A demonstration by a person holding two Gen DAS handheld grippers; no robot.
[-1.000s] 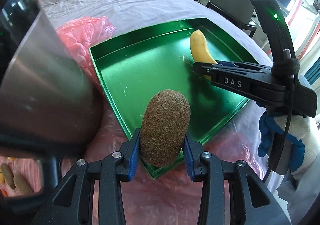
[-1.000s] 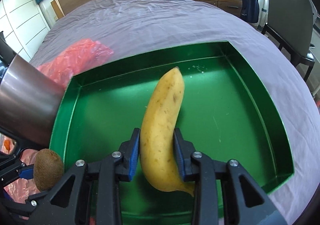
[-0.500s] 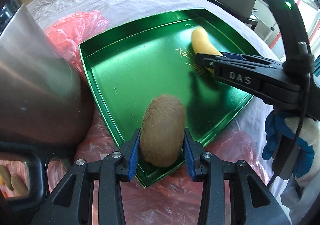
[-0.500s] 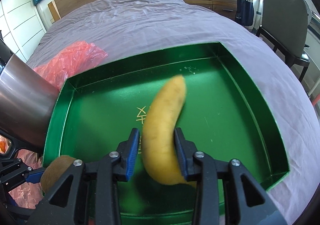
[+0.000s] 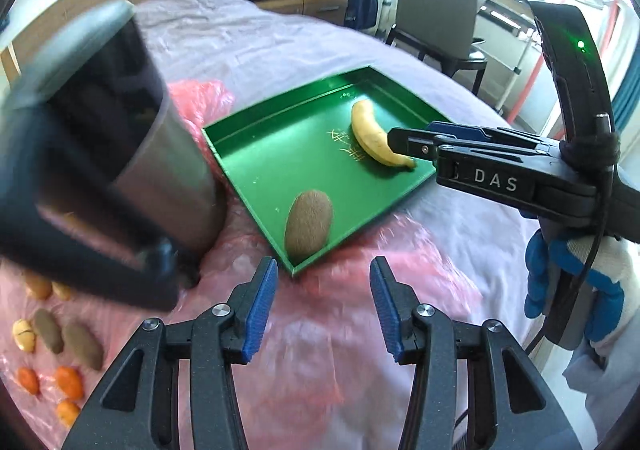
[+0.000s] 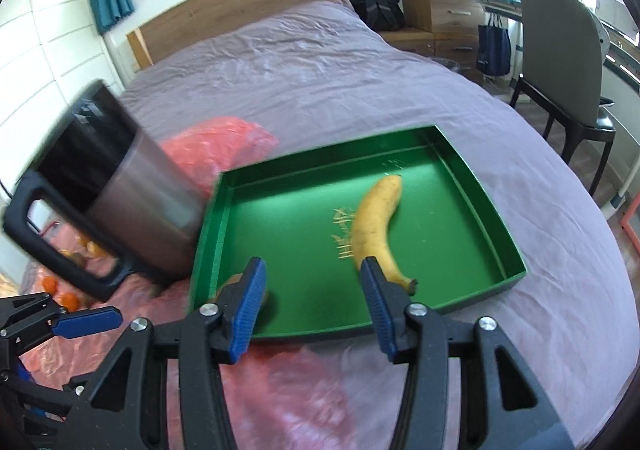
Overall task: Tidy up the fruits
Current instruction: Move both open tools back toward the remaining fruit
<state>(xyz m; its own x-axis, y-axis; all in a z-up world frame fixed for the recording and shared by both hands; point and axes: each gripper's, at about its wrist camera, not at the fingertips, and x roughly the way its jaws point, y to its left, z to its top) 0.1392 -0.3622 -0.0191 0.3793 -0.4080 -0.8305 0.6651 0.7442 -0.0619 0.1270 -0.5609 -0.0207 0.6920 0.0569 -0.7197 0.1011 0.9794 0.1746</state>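
We see the green tray [image 5: 256, 170] lying on the bed [image 6: 280, 62], partly over a pink plastic sheet [image 5: 320, 330]; the kiwi [image 5: 309, 223] rests in the tray's near corner, the banana [image 5: 374, 136] well apart from it toward the far side; our left tool [image 5: 323, 304] hangs over the sheet, jaws opening, nothing between them; our right tool [image 6: 313, 300], held in a gloved hand [image 5: 580, 282], is likewise opening and empty; a steel mug [image 6: 132, 186] stands just beside the tray.
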